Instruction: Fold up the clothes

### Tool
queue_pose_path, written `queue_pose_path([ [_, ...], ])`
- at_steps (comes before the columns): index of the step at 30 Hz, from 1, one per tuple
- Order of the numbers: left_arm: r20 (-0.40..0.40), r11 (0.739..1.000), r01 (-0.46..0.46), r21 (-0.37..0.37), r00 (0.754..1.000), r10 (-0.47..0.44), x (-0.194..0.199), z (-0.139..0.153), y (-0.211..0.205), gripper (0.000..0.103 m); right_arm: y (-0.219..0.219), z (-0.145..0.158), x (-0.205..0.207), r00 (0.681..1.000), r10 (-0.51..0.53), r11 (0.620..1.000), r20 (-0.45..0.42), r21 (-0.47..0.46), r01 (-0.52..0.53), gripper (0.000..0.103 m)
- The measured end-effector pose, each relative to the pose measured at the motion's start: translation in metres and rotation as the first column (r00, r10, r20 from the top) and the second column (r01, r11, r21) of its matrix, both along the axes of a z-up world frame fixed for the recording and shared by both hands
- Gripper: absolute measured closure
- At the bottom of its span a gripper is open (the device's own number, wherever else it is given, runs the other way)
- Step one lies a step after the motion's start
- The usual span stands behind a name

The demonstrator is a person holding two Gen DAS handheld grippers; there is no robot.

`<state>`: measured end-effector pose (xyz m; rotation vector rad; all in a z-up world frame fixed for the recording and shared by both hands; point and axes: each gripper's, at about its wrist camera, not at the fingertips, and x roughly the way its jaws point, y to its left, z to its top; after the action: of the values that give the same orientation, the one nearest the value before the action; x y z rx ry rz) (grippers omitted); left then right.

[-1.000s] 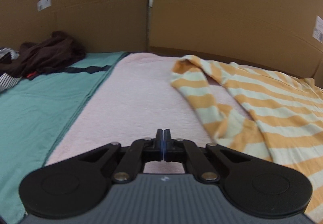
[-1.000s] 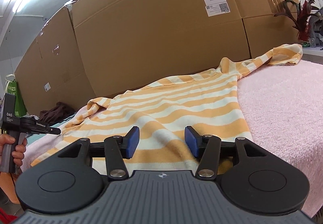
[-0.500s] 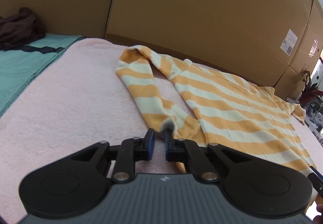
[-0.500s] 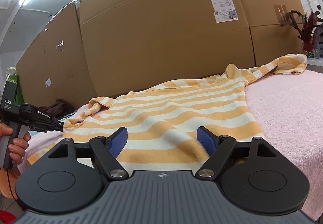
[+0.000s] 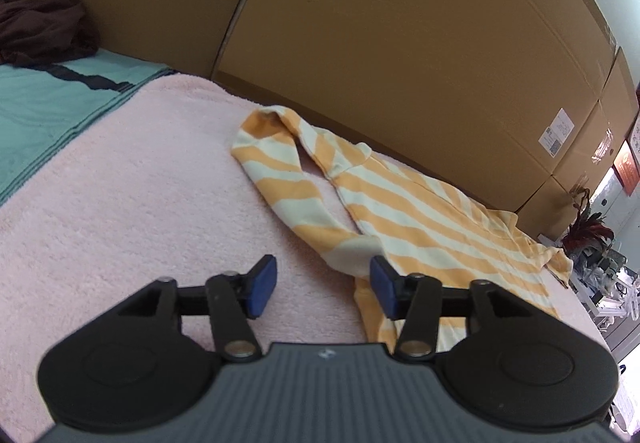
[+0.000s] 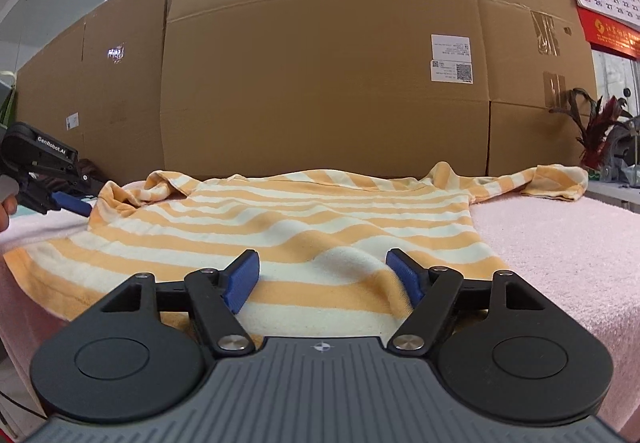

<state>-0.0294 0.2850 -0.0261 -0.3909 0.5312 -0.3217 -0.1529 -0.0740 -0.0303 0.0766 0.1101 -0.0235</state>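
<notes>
Both jaws were spread wide, gripping nothing. Left gripper point(image 5: 323, 282) hovered by the striped shirt's point(image 5: 420, 219) sleeve cuff at 1 o'clock; right gripper point(image 6: 323, 272) straddled its hem.

light: even indoor, bright glare top left of right wrist view
shadows: soft, faint under striped shirt point(image 6: 280, 227)
edges: strong fisheye bend, dark corners
focus: near claw housing soft, cardboard wall point(image 6: 320, 83) sharp

One striped shirt point(image 6: 304, 219), two grippers (both visible), one brown garment point(image 5: 40, 27), one teal cloth point(image 5: 48, 111).
</notes>
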Motion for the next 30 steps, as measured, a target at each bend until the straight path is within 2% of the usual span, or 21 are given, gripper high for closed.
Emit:
queue_pose_path([
  [4, 0.051, 0.998, -0.07, 0.005, 0.996, 0.069, 0.0, 0.008, 0.011, 0.047, -0.003, 0.001, 0.0, 1.0, 0.013, 1.0, -0.003, 0.01, -0.013, 0.029],
  [6, 0.041, 0.999, -0.043, -0.015, 0.998, 0.043, 0.002, 0.01, 0.013, 0.047, -0.002, 0.0, -0.001, 1.0, 0.011, 1.0, -0.002, -0.004, -0.011, 0.029],
  [8, 0.006, 1.0, 0.001, 0.013, 1.0, -0.001, 0.005, 0.006, 0.003, 0.049, -0.001, -0.001, 0.0, 1.0, 0.007, 1.0, 0.001, -0.005, -0.007, 0.029],
  [10, -0.025, 0.994, 0.036, 0.101, 0.999, -0.034, 0.006, -0.002, -0.016, 0.06, 0.0, -0.001, -0.001, 1.0, -0.003, 1.0, 0.005, -0.003, 0.003, 0.031],
  [12, 0.004, 0.982, 0.04, 0.185, 0.999, -0.041, 0.003, -0.006, -0.033, 0.069, -0.001, -0.002, -0.001, 1.0, -0.02, 1.0, 0.007, -0.001, 0.02, 0.039],
  [13, 0.025, 0.974, 0.038, 0.225, 0.999, -0.045, 0.0, -0.007, -0.041, 0.082, -0.001, -0.002, -0.002, 1.0, -0.03, 1.0, 0.008, 0.001, 0.03, 0.045],
  [14, 0.037, 0.971, 0.027, 0.238, 0.999, -0.036, 0.0, -0.007, -0.042, 0.084, -0.003, -0.002, -0.002, 0.999, -0.035, 0.999, 0.007, 0.006, 0.035, 0.048],
  [15, 0.043, 0.972, 0.01, 0.237, 0.999, -0.021, 0.001, -0.005, -0.041, 0.091, -0.004, -0.002, -0.003, 0.999, -0.04, 0.999, 0.007, 0.013, 0.04, 0.052],
  [18, 0.06, 0.972, -0.038, 0.231, 0.998, 0.025, 0.003, -0.001, -0.035, 0.094, -0.009, -0.002, -0.003, 0.999, -0.046, 0.998, 0.008, 0.04, 0.045, 0.058],
  [21, 0.093, 0.967, -0.106, 0.233, 0.992, 0.086, 0.003, 0.006, -0.027, 0.096, -0.009, -0.003, -0.003, 0.999, -0.048, 0.998, 0.01, 0.033, 0.048, 0.059],
  [24, 0.177, 0.924, -0.279, 0.263, 0.955, 0.238, -0.002, 0.025, 0.003, 0.096, -0.008, -0.004, -0.003, 0.999, -0.05, 0.998, 0.014, 0.026, 0.05, 0.059],
  [26, 0.201, 0.872, -0.405, 0.274, 0.911, 0.36, -0.003, 0.036, 0.032, 0.096, -0.008, -0.004, -0.003, 0.999, -0.05, 0.998, 0.016, 0.024, 0.05, 0.059],
  [28, 0.226, 0.805, -0.522, 0.282, 0.851, 0.473, -0.004, 0.046, 0.061, 0.094, -0.008, -0.005, -0.003, 0.999, -0.048, 0.998, 0.018, 0.031, 0.048, 0.059],
  [30, 0.211, 0.703, -0.634, 0.323, 0.772, 0.6, -0.002, 0.051, 0.088, 0.082, -0.01, -0.005, -0.003, 0.999, -0.045, 0.998, 0.018, 0.043, 0.044, 0.059],
])
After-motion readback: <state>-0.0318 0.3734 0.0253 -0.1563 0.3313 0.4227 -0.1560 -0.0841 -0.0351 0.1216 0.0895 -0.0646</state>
